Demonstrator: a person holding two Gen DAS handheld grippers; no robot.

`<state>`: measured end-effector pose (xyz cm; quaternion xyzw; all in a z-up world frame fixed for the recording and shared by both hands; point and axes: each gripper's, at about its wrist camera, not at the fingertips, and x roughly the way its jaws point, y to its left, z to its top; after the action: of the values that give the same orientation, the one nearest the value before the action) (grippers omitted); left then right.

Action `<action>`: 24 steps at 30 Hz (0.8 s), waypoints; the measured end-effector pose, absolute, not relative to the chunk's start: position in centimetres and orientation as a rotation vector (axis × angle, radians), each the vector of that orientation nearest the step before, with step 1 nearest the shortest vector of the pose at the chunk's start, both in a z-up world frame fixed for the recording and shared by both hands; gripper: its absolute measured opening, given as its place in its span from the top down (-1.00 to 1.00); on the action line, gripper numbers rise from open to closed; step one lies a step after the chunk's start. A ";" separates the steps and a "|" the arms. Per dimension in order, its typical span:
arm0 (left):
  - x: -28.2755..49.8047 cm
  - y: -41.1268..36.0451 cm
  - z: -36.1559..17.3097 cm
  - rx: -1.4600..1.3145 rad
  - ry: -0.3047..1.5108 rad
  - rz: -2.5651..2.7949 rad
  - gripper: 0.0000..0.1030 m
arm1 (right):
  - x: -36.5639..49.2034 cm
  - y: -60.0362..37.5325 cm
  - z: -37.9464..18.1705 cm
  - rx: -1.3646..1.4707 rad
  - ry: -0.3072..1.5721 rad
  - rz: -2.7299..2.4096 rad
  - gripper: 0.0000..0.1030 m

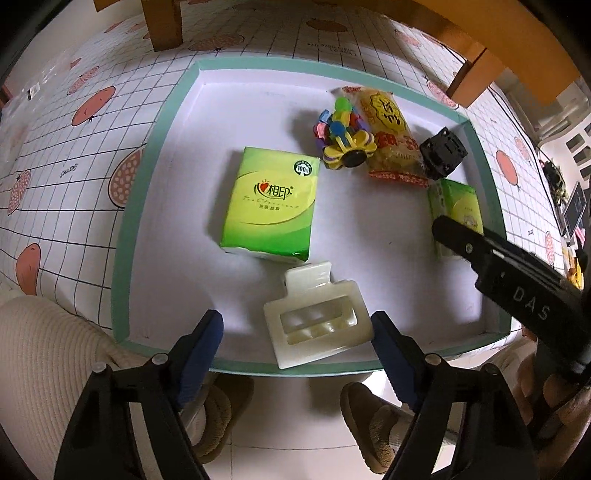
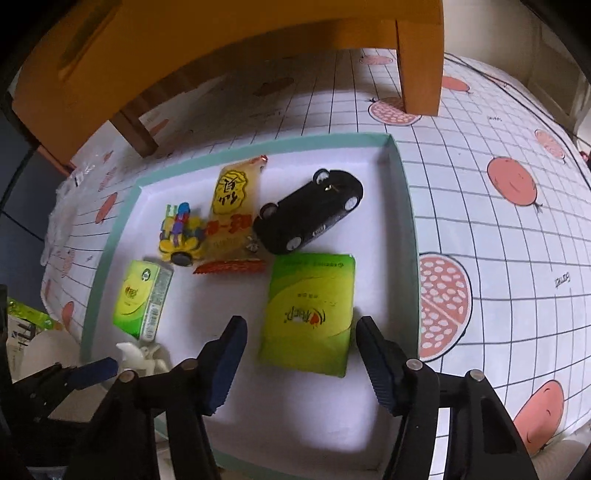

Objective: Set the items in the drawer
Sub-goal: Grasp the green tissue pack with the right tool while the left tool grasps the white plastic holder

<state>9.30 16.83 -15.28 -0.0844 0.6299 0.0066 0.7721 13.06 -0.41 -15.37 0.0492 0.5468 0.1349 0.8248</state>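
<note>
A white drawer with a teal rim (image 1: 122,236) (image 2: 406,221) lies on the table. It holds a green tissue pack (image 1: 271,203) (image 2: 142,299), a colourful toy (image 1: 343,136) (image 2: 181,232), a yellow snack packet (image 1: 388,125) (image 2: 232,206) and a black toy car (image 1: 443,153) (image 2: 310,214). A cream hair clip (image 1: 317,317) (image 2: 142,356) rests on the drawer floor by the near rim, between the spread fingers of my open left gripper (image 1: 297,339). My right gripper (image 2: 303,354) is open around a second tissue pack (image 2: 310,314) (image 1: 461,210), which lies flat.
Orange wooden legs (image 1: 162,26) (image 2: 417,74) stand on the fruit-print tablecloth (image 1: 74,155) behind the drawer. A person's slippers (image 1: 218,417) and a cream knit sleeve (image 1: 37,350) show below the table edge. Bare cloth lies right of the drawer (image 2: 498,258).
</note>
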 end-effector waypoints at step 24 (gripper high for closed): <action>9.9 14.5 -16.7 -0.156 1.367 0.046 -0.32 | 12.8 1.3 -15.7 -0.060 1.134 0.210 0.04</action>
<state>9.91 14.49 -16.73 -0.0722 0.6307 0.0213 0.7724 12.80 1.33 -15.71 -0.0284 0.5359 0.0993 0.8379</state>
